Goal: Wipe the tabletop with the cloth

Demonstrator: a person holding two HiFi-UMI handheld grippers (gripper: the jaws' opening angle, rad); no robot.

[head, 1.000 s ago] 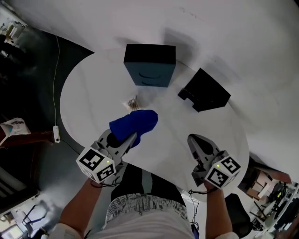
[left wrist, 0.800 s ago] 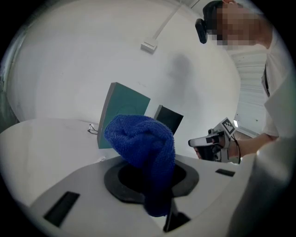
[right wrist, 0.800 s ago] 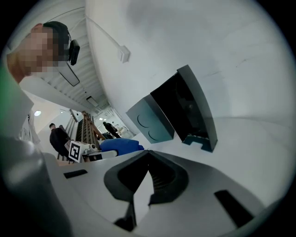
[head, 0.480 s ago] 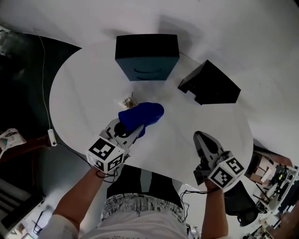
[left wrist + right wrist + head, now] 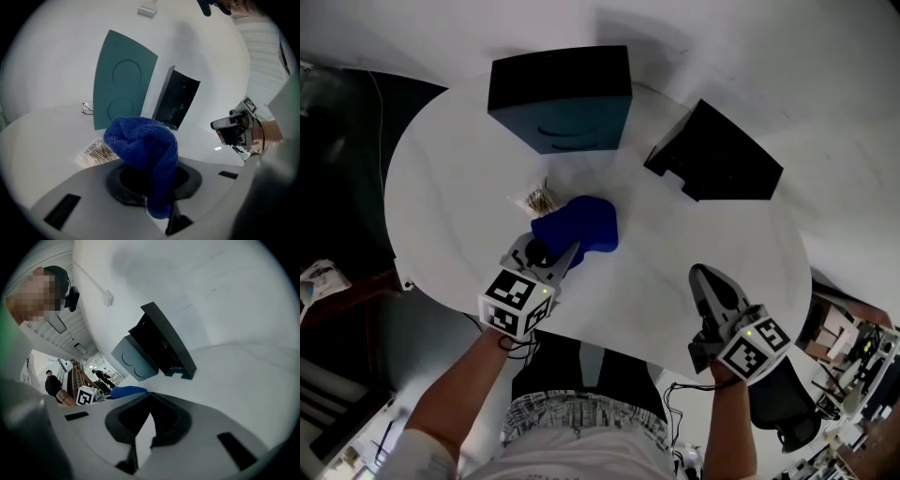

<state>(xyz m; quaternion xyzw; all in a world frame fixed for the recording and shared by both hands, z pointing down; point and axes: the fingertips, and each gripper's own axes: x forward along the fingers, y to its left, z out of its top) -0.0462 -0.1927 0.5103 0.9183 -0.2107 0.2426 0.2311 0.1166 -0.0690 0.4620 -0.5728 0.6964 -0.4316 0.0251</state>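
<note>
A bunched blue cloth [image 5: 578, 224] rests on the white round tabletop [image 5: 450, 187], just right of a small barcode packet. My left gripper [image 5: 563, 253] is shut on the cloth's near end. In the left gripper view the cloth [image 5: 140, 143] bulges up ahead of the left gripper [image 5: 160, 208] and one fold hangs down between the jaws. My right gripper [image 5: 705, 279] is shut on nothing near the table's front right edge. It stays well apart from the cloth [image 5: 125, 391], and its jaws meet at the tip of the right gripper [image 5: 150, 394].
A dark teal box [image 5: 562, 98] stands at the back of the table, with a black angled stand [image 5: 712, 155] to its right. The barcode packet [image 5: 534, 199] lies left of the cloth. Dark floor and a cable lie beyond the table's left edge.
My left gripper has drawn the cloth a little to the right over the table, away from the packet. The right gripper has hardly moved.
</note>
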